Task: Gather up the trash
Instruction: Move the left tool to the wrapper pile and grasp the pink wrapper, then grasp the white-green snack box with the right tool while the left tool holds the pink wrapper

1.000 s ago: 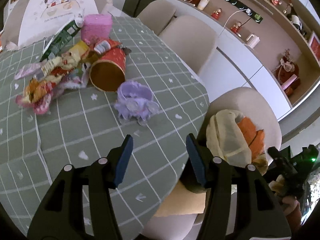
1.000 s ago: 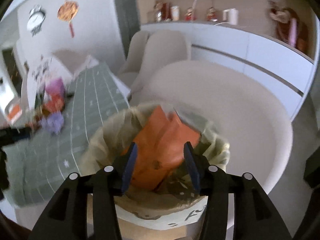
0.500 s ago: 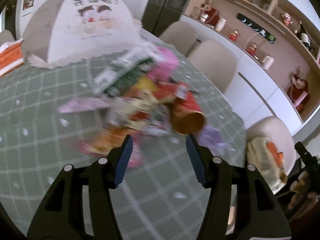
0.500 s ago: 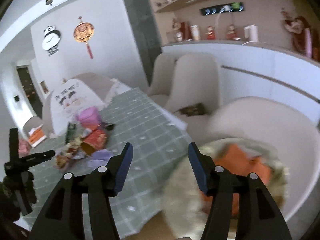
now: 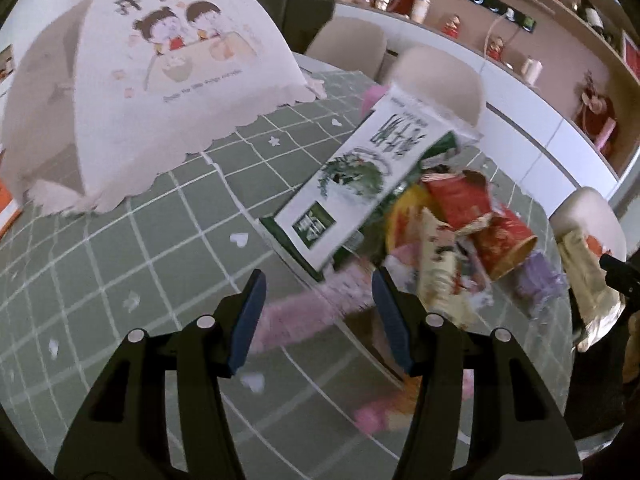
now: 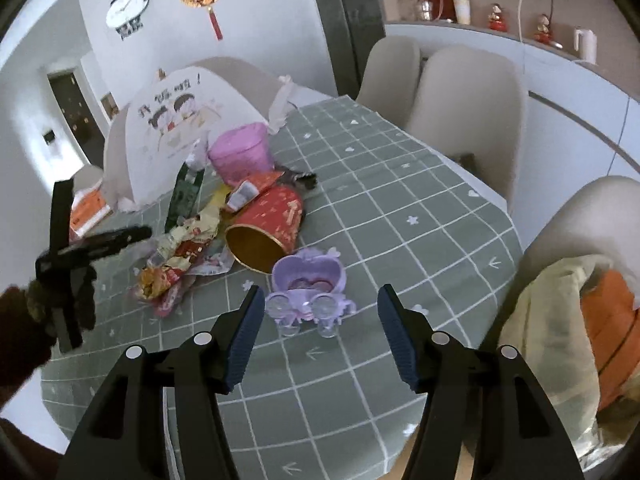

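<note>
Swung away from the bin since a second ago, right gripper [image 6: 321, 322], now looking over the bench [image 6: 420, 216] at the trash pile; was hovering right over the orange stuff in the bag back then. Jaws wider too, spread apart with nothing between them. Left gripper [image 5: 318, 312] also shifted, from the bench edge by the purple toy to right up against the wrapper heap. Jaws about the same as before, apart, with a blurry pink wrapper [image 5: 304, 312] lying below the gap, not clamped as far as can be told.

Containers: trash bin [image 6: 560, 320] lined with a pale yellowish bag, sitting on a chair [image 6: 580, 208] at the right, holding orange crumpled packaging [image 6: 612, 312]. Red paper cup [image 6: 268, 228] tipped on its side on the bench, gold inside, looks empty. Pink tub [image 6: 240, 152] upright behind the pile, contents can't be seen. Purple heart-shaped toy carriage [image 6: 308, 288] just in front of the cup, something pinkish inside.

Counts: one red cup, one pink tub, one purple carriage, one green-and-white bag [image 5: 360, 184] lying on top of the heap, one white food cover [image 5: 140, 92] with a cartoon print. Loose wrappers too tangled and blurred to count. Four beige chairs around the bench in the right view.
</note>
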`<state>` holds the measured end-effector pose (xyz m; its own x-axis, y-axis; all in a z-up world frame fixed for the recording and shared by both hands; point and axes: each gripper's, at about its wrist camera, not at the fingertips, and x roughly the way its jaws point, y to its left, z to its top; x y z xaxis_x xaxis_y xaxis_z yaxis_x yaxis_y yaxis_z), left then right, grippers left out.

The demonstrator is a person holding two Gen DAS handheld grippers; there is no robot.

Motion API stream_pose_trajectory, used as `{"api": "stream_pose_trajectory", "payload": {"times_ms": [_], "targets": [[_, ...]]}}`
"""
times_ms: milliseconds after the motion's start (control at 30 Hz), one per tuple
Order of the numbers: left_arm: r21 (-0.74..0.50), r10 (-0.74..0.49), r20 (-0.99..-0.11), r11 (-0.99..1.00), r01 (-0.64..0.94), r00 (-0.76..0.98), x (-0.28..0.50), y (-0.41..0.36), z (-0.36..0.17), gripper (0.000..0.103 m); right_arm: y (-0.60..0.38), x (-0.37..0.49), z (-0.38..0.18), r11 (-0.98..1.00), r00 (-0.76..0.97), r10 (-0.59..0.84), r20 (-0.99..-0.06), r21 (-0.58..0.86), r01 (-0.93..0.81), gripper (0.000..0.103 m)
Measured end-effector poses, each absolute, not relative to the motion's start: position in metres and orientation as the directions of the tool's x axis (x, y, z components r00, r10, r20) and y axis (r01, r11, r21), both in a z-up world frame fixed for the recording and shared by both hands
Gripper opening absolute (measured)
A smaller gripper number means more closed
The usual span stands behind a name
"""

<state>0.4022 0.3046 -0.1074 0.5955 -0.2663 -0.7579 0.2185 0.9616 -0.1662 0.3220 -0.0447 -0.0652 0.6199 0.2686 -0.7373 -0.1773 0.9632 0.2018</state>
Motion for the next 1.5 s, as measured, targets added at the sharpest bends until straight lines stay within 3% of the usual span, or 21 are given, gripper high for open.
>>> {"api": "stream_pose_trajectory", "payload": {"times_ms": [167,433,633,800,1033,1100,1133,1233,1333,1500], "targets": [[-0.222,-0.347,-0.804,0.929,0.297,0.483,0.43,0.31,-0.13,0.052,-0.033,0.321,-0.07,0.974,0.602,0.227,-0.766,0.177,-0.143,0.056],[-0.283,-0.426,-0.797,0.889,0.359,0.428,0.383,0.309,-0.118,0.053,-0.041,0.316,-0.075,0.987,0.588,0.16,-0.793,0.116,-0.113,0.056],[-0.246,-0.347,-0.779,0.935,0.255,0.522,0.362,0.322,-0.097,0.054,-0.047,0.326,-0.069,0.973,0.603,0.232,-0.764,0.182,-0.144,0.056],[-0.106,-0.275,-0.842,0.928,0.358,0.464,0.372,0.294,-0.11,0.054,-0.043,0.331,-0.06,0.963,0.607,0.262,-0.751,0.166,-0.211,0.056],[-0.005,-0.167,-0.891,0.933,0.36,0.423,0.372,0.281,-0.131,0.054,-0.062,0.327,-0.04,0.961,0.654,0.271,-0.706,0.16,-0.224,0.056],[0.012,-0.135,-0.896,0.945,0.326,0.422,0.372,0.279,-0.135,0.049,-0.073,0.327,-0.04,0.959,0.649,0.281,-0.707,0.187,-0.211,0.056],[0.01,-0.124,-0.9,0.953,0.303,0.418,0.373,0.279,-0.137,0.039,-0.077,0.326,-0.041,0.958,0.645,0.288,-0.707,0.203,-0.205,0.056],[-0.06,-0.146,-0.903,0.974,0.218,0.405,0.375,0.283,-0.134,0.026,-0.085,0.324,-0.04,0.957,0.649,0.291,-0.703,0.211,-0.2,0.056],[-0.164,-0.225,-0.878,0.971,0.175,0.422,0.369,0.286,-0.125,0.019,-0.087,0.323,-0.036,0.96,0.658,0.279,-0.699,0.19,-0.206,0.056],[-0.197,-0.212,-0.83,0.977,0.084,0.515,0.345,0.286,-0.098,0.016,-0.078,0.329,-0.041,0.959,0.644,0.275,-0.714,0.158,-0.234,0.056]]}}
